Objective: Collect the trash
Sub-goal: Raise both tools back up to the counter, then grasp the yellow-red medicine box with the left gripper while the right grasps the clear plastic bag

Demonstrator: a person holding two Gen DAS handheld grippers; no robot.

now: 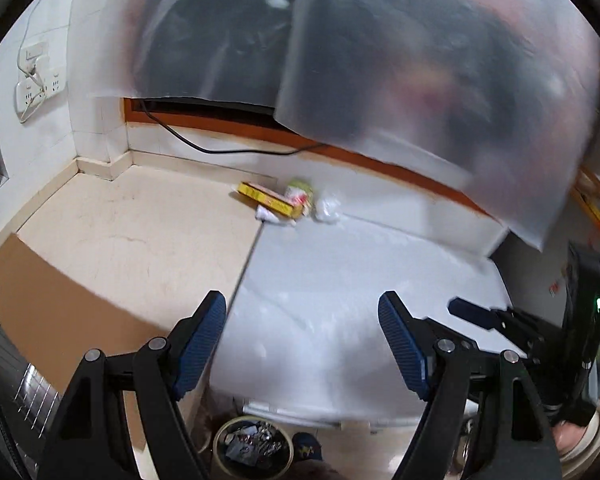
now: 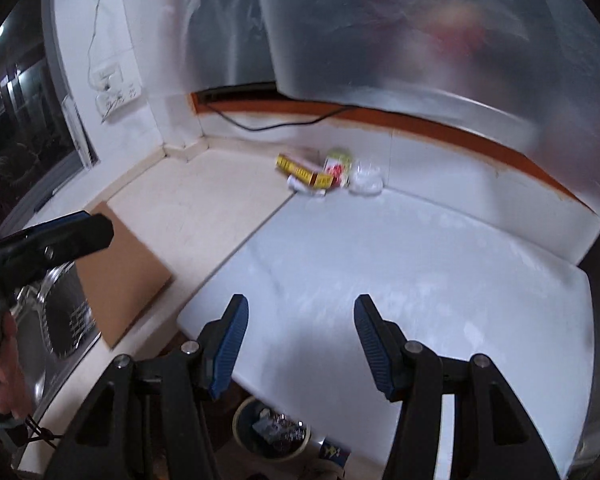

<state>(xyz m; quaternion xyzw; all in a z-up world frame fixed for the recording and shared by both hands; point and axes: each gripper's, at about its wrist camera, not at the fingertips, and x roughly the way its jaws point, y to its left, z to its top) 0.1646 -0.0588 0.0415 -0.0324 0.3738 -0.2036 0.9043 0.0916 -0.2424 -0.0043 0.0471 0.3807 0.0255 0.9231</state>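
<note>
1. Both claws hang over the near edge of the surface (image 2: 420, 248); the left claw (image 1: 302, 344) is spread wide with nothing between its pads, and so is the right claw (image 2: 298, 344).
2. The trash lies at the far edge by the wall: a yellow box (image 2: 302, 170), a crumpled wrapper (image 2: 337, 165) and a clear plastic wad (image 2: 366, 178), all touching or just beside each other.
3. A bin (image 2: 272, 432) of scraps stands on the floor below the near edge.
4. A cardboard sheet (image 2: 128, 264) lies at the left side beside the sink (image 2: 40, 344).

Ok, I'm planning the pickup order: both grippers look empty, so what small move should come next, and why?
Probably reach the left gripper forward toward the yellow box in the trash pile by the back wall. Both it and the right gripper are open, holding nothing and well short of the pile; the box lies nearest on top.
</note>
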